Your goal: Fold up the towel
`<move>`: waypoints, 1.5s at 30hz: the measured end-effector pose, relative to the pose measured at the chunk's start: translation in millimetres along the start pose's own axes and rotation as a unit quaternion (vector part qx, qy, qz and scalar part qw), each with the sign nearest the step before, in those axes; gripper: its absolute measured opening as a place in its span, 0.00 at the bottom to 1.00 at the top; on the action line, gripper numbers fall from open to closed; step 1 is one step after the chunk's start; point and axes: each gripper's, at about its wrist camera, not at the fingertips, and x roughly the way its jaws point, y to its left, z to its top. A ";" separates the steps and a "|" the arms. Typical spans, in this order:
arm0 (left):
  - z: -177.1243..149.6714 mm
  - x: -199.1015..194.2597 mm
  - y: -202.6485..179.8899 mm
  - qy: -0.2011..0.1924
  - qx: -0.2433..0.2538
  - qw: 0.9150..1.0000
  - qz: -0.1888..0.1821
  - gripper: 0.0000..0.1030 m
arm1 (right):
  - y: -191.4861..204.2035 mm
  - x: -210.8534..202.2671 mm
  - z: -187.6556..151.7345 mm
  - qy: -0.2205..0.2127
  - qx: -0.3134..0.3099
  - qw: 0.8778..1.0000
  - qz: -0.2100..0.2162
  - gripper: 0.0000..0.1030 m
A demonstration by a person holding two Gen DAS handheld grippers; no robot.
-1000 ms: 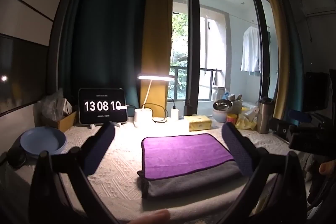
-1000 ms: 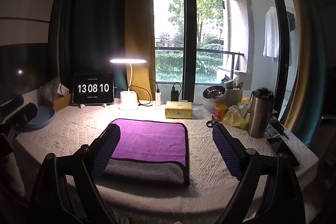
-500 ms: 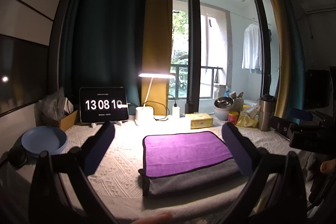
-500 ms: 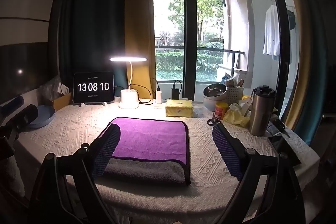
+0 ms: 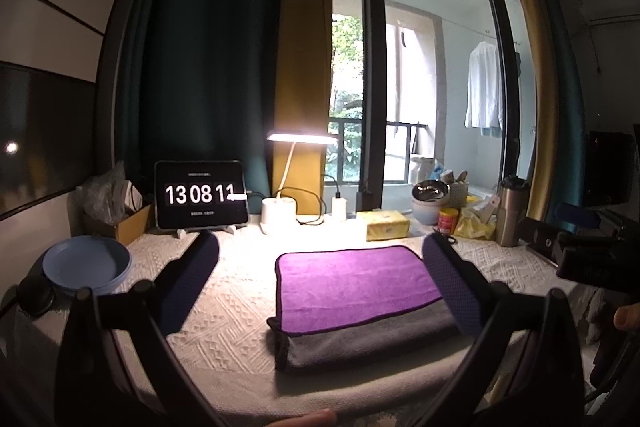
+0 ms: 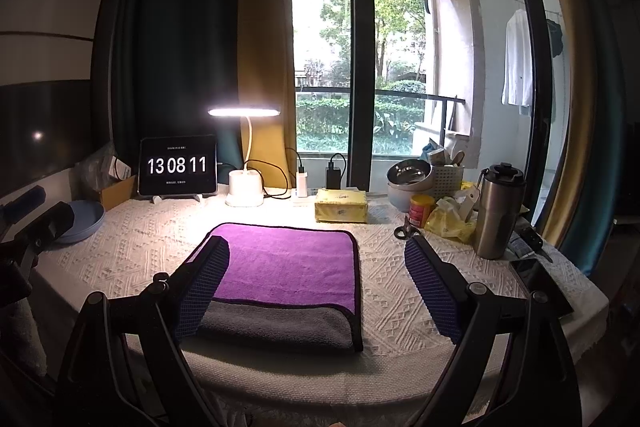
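A purple towel with a grey underside lies folded flat on the white patterned tablecloth; it also shows in the right wrist view. Its grey layer sticks out along the near edge. My left gripper is open and empty, held above the table's near edge, behind the towel. My right gripper is open and empty, also back from the towel. The right gripper's body shows at the right edge of the left wrist view.
At the back stand a tablet clock, a lit desk lamp, a yellow tissue pack, bowls and a basket. A steel tumbler and a phone sit at right. A blue plate lies at left.
Both grippers have stayed open and drifted slightly back from the table. The towel has not moved. The clock has ticked from 13 08 10 to 13 08 11.
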 end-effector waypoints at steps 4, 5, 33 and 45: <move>-0.4 -0.1 -1.1 0.000 0.000 1.000 0.000 1.00 | 0.4 0.6 -0.5 0.001 0.000 1.000 0.000 0.89; -0.5 -0.1 -1.1 0.000 0.000 1.000 0.001 1.00 | 0.4 0.1 -0.2 0.001 0.000 1.000 0.000 0.89; -1.9 0.5 -4.4 0.004 0.007 1.000 -0.004 1.00 | 0.4 -0.3 -0.7 0.002 0.001 1.000 0.000 0.89; -2.2 0.4 -5.6 0.006 0.008 1.000 -0.006 1.00 | 0.2 -0.2 -0.6 0.002 0.000 1.000 0.000 0.89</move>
